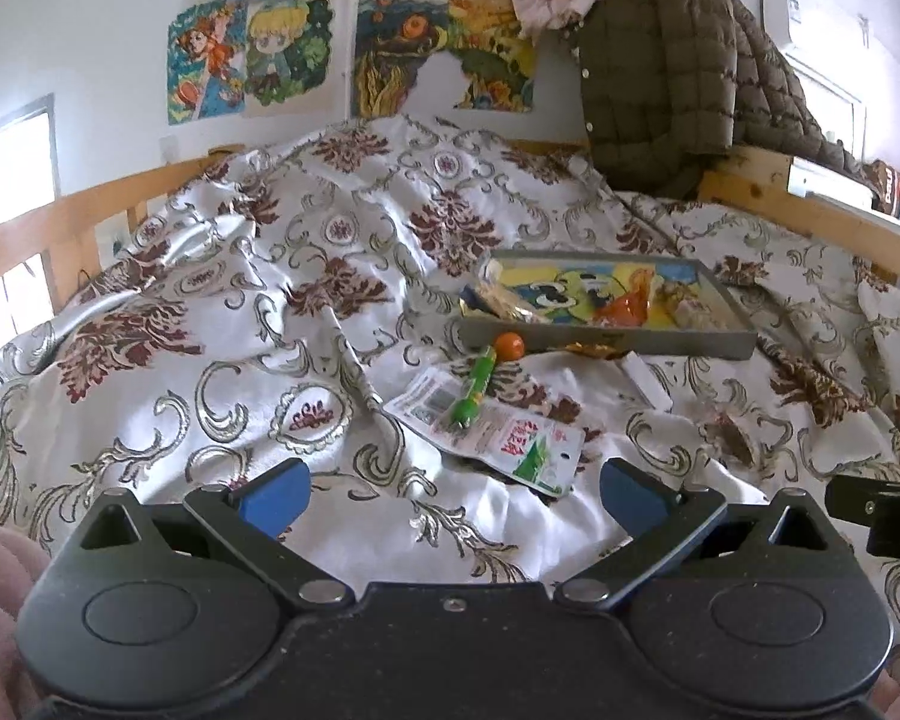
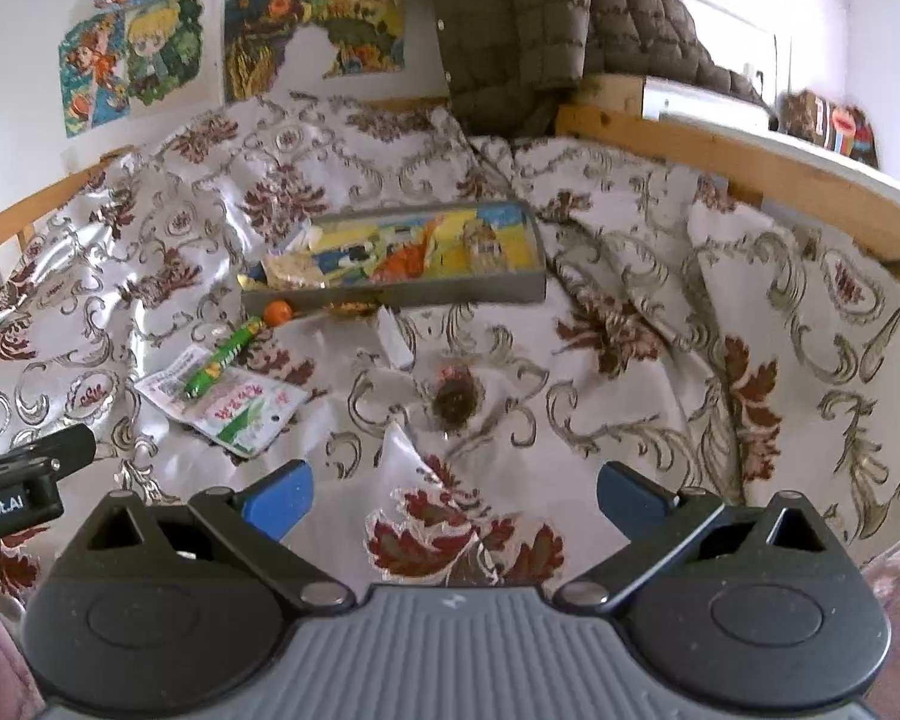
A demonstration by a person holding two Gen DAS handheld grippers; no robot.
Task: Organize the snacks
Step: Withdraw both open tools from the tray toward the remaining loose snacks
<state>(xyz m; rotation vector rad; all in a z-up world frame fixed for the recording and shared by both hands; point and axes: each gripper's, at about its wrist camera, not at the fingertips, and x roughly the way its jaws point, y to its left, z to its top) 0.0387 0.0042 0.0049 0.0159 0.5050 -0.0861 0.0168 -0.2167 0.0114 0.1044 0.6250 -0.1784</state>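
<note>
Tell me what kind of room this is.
Most likely a bedroom: a wooden bed frame around a patterned quilt, cartoon posters on the wall, and a padded jacket draped over the rail.

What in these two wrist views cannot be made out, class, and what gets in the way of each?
- White packet: print too small; the green candy tube covers part, both views.
- Gold wrapper, left wrist view: mostly hidden under the tray front wall.
- Snacks inside the tray: blend into its cartoon lining, blurred in right wrist view.
- Dark round item, right wrist view: too blurred to identify.
</note>
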